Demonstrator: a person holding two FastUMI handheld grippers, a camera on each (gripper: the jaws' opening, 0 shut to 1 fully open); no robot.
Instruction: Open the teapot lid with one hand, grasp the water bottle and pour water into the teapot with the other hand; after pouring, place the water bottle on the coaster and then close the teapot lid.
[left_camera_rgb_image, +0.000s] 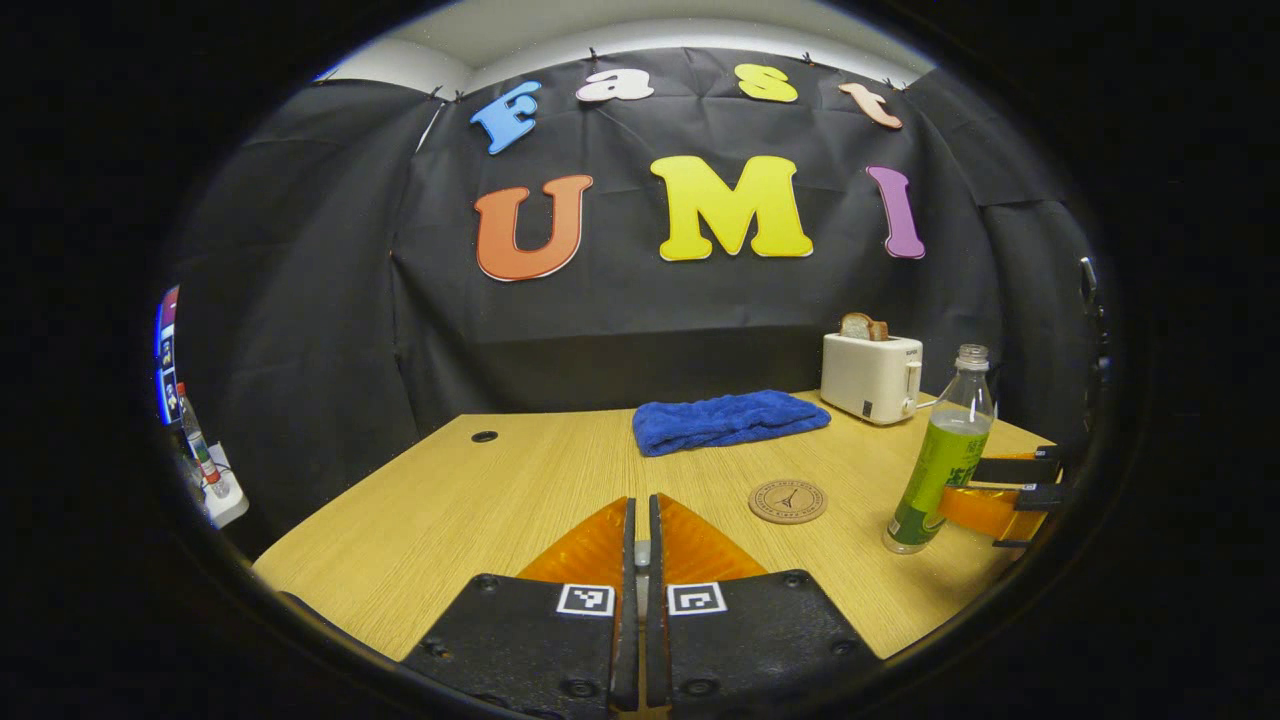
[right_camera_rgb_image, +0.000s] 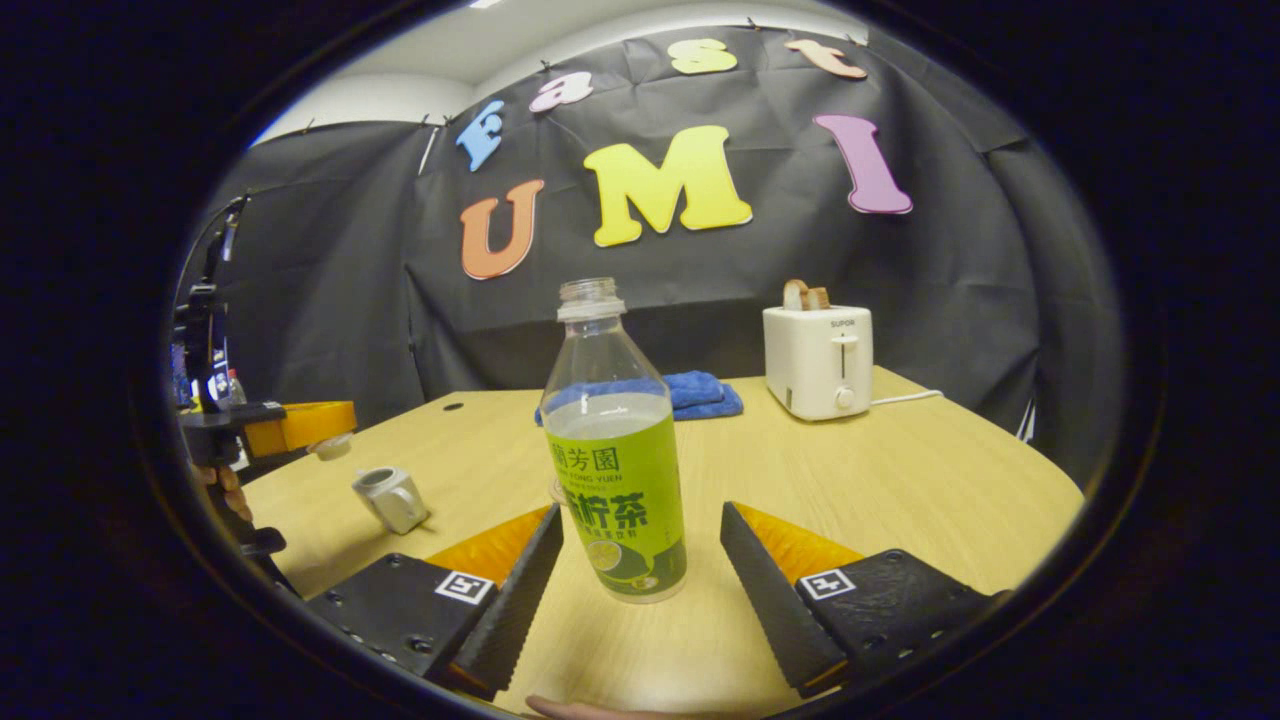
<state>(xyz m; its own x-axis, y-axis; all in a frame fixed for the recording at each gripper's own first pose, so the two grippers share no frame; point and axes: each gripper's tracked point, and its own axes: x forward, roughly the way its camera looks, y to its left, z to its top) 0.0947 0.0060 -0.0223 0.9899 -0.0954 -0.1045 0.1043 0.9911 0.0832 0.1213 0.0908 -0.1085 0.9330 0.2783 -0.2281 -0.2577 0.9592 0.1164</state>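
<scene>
Wooden table (left_camera_rgb_image: 480, 500) against black cloth, a toaster (left_camera_rgb_image: 870, 377) with bread and a blue towel (left_camera_rgb_image: 728, 418) at the back. Right gripper (right_camera_rgb_image: 640, 545) spread wide, the uncapped water bottle (right_camera_rgb_image: 615, 450) upright between its fingers, touching neither. Left gripper (left_camera_rgb_image: 641, 540) pressed together on a small pale thing I cannot make out. Round coaster (left_camera_rgb_image: 788, 501) bare, just beside the bottle. Small metal teapot (right_camera_rgb_image: 392, 498) near the table's left edge, below the left gripper.

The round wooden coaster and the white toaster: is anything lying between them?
In the left gripper view, the round wooden coaster and the white toaster have bare tabletop between them; the folded blue towel lies off to the side.
</scene>
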